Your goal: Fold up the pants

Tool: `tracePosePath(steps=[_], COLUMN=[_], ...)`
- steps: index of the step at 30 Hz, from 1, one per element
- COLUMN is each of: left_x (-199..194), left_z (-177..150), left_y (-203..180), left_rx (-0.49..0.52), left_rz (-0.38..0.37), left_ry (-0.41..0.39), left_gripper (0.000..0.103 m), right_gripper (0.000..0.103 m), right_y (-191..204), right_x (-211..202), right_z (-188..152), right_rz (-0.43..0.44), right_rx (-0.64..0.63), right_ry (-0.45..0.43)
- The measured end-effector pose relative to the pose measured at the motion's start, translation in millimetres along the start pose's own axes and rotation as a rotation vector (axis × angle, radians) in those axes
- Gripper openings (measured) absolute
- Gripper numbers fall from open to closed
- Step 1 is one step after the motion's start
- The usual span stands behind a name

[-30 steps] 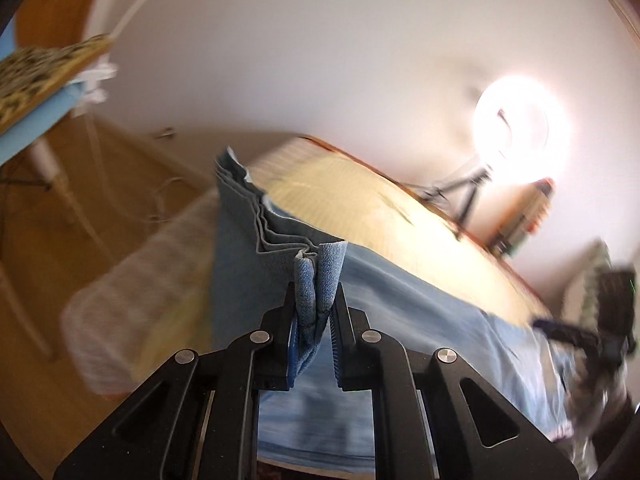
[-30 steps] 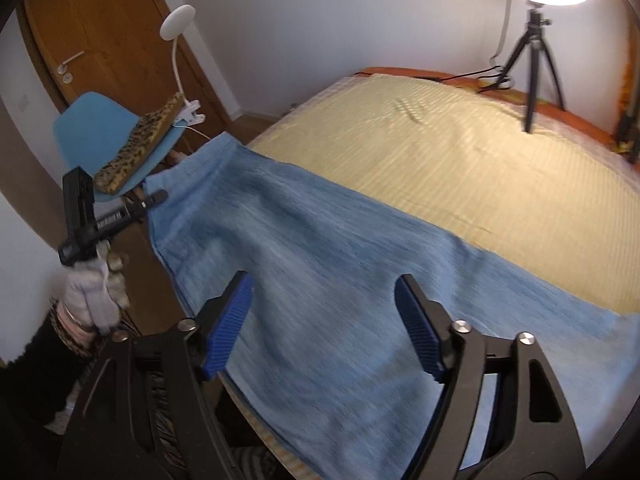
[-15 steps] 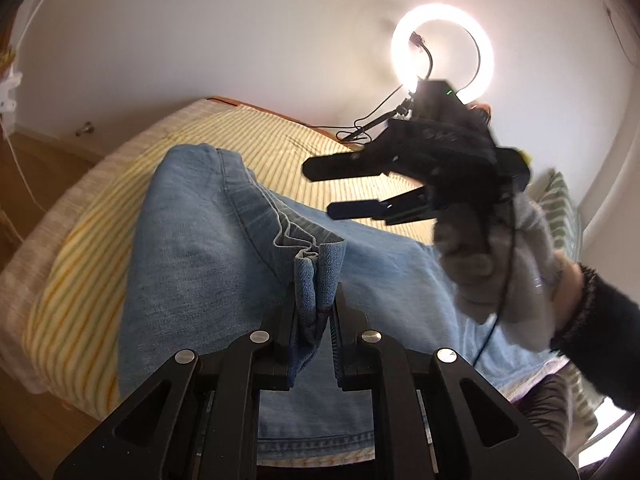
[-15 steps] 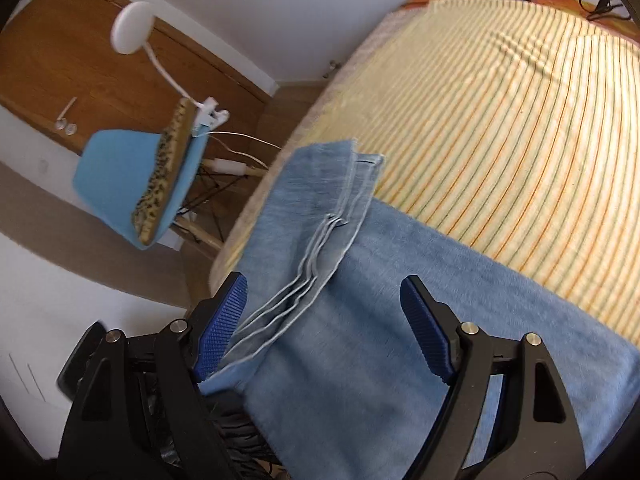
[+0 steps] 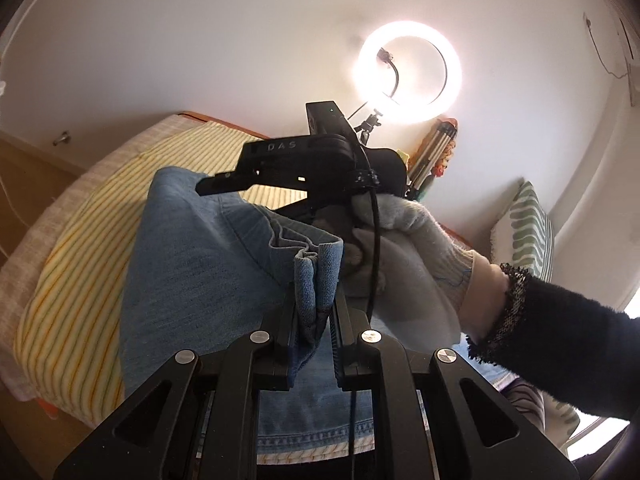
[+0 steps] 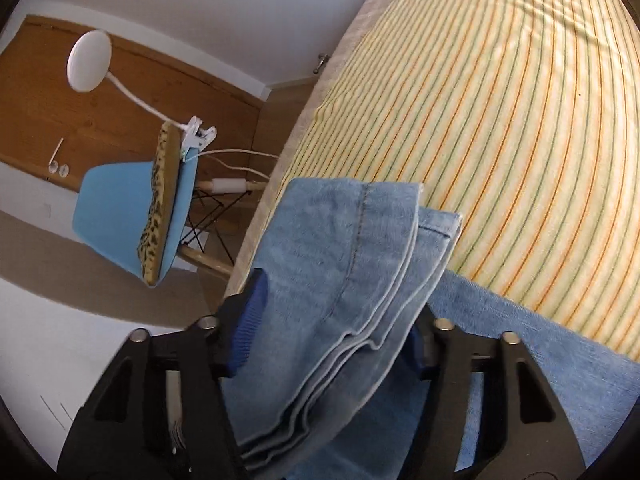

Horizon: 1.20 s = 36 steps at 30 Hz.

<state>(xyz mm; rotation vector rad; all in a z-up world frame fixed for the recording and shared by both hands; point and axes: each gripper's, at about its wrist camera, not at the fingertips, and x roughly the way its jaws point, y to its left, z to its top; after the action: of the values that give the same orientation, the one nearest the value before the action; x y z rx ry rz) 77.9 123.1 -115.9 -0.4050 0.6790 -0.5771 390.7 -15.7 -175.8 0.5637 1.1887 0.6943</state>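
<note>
The left gripper is holding a bunched corner of the light blue denim pants between its jaws, which are nearly closed on the thick fold of cloth. From this grip the hem edge is running away to the far side, toward the right gripper, which is coming in over the same edge in the gloved right hand.

In the right wrist view the right gripper is closing: its jaws have just been narrowing, and the stacked leg ends of the pants are lying between the blue pads. The near pad seems to be touching the cloth; the other pad is mostly hidden behind the layers, so I cannot tell if the grip is already firm.

The relation that matters, as I judge it, is that the long axis of the hem is lying across from one pair of jaws to the other, so both hands are sharing one edge. Beyond the jaws the rest of the pants is lying on the yellow striped bed cover.

The left wrist view is showing the other gripper and the bright ring lamp behind it; the right wrist view is showing instead the separate hem layers and a blue chair past the bed side.
</note>
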Motion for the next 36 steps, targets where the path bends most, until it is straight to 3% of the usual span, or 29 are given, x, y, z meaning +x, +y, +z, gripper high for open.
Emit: tracePosePath(steps=[1, 6, 14, 24, 36], left_x=[-0.5, 2.7, 28.7, 67.9, 103.4], left_z=[-0.5, -5.4, -13.4, -24.5, -25.0], left_y=[0.9, -5.2, -53.6, -124.3, -177.9], left_rx=[-0.005, -0.002, 0.055, 0.129, 0.164], left_rz=[0.0, -0.011, -0.098, -0.229, -0.353], left_ry=[0.003, 0.034, 0.091, 0.181, 0.258], left_gripper=[0.011, 0.011, 0.011, 0.011, 0.011], right_gripper=[0.023, 0.012, 0.01, 0.01, 0.009], right_y=[-0.5, 1.4, 4.7, -38.4, -78.4], right_x=[-1.7, -33.6, -115.1, -206.9, -269.2], right_z=[-0.7, -4.3, -21.5, -56.7, -86.6], right_rz=[-0.018, -0.077, -0.235, -0.334, -0.421], right_rx=[0.0, -0.055, -0.175, -0.105, -0.053], right_ry=[-0.006, -0.076, -0.183, -0.284, -0.34])
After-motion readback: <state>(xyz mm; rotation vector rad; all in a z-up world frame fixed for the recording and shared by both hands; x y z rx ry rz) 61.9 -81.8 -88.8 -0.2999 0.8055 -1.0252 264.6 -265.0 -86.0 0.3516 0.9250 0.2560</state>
